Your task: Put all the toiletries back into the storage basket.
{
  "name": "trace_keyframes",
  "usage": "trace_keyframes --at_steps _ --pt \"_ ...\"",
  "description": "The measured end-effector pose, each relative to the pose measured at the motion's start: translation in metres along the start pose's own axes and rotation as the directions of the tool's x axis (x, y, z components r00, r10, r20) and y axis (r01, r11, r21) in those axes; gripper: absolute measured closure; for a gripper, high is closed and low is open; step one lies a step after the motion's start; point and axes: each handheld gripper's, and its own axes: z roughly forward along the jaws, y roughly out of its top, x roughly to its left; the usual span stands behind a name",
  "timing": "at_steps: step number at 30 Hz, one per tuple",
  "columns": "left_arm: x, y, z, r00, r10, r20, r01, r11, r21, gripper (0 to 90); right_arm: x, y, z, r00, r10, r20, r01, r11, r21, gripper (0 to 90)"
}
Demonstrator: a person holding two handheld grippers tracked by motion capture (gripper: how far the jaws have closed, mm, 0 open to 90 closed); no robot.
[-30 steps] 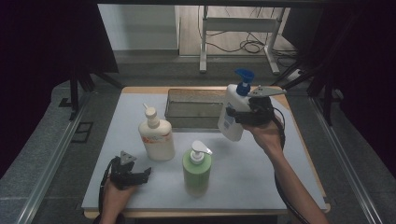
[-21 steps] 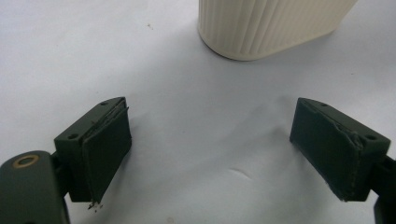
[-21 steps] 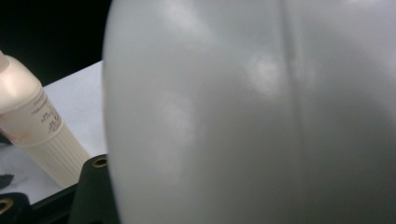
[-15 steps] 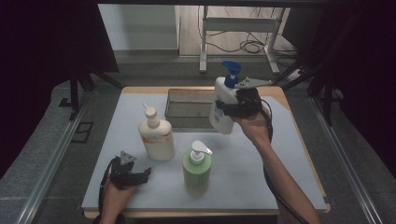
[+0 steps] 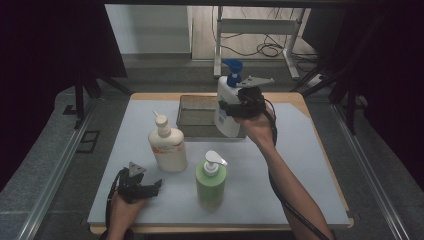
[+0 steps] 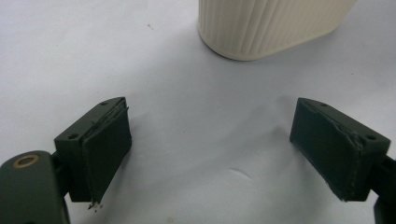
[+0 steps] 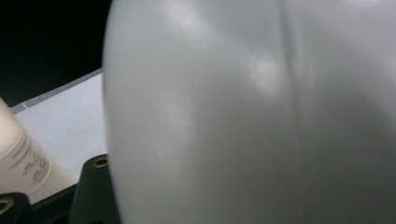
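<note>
The right gripper is clamping the white blue-pump plastic bottle upright over the dark metal tray (likely for setting inside); the left gripper is resting on the table, jaws apart.

The white pump bottle has a blue pump top. It is big and smooth, with round sides. It is up in the air, standing almost straight with its blue top tipped a little to the left. It hangs over the right end of the dark tray at the far side of the table. Up close it looks plain white and shiny.
</note>
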Motion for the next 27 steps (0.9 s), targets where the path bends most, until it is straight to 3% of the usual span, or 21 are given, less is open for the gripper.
trace_keyframes --at_steps 27 --pt "0.0 0.0 0.0 1.0 -0.001 0.0 0.001 1.0 -0.001 12.2 0.02 0.031 0.052 0.9998 -0.008 0.016 0.008 1.0 -0.017 37.6"
